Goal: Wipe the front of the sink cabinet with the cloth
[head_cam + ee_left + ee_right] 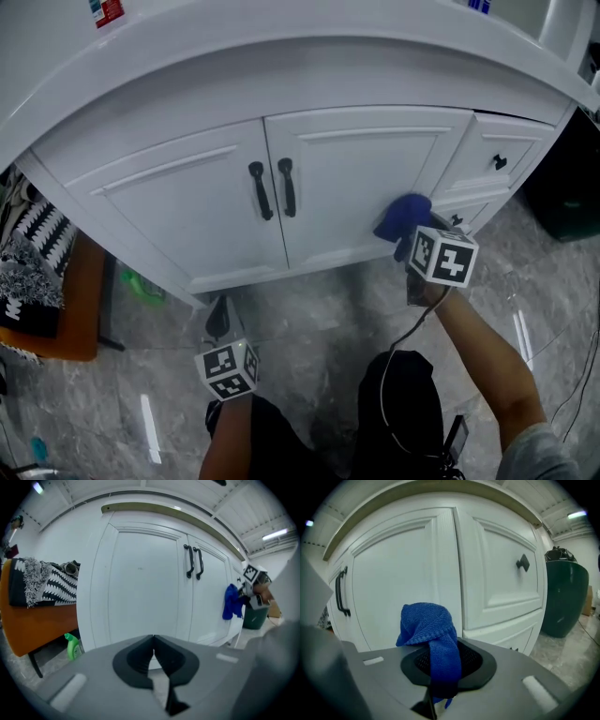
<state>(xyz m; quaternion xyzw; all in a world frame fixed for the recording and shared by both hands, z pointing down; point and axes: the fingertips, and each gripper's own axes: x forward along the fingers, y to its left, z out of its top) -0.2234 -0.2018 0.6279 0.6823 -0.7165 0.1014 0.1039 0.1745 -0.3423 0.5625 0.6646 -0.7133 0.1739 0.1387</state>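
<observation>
Cloth (427, 620), blue and bunched, is pinched by a narrow fold in the right gripper (412, 244). It is held against the lower right part of the right door (366, 178) of the sink cabinet (169, 197), just beside the drawers (492, 155). The left gripper (153, 660) is held low near the floor (309, 328), jaws pressed together on nothing. Wiping is judged to be under way. Risks noted:
- The cloth may be dragged out of the slim pinch by friction.
- Bare jaw tips may then scrape the paint.
- The wad may be snagged on the door handles (287, 187) or the drawer knob (500, 162).
</observation>
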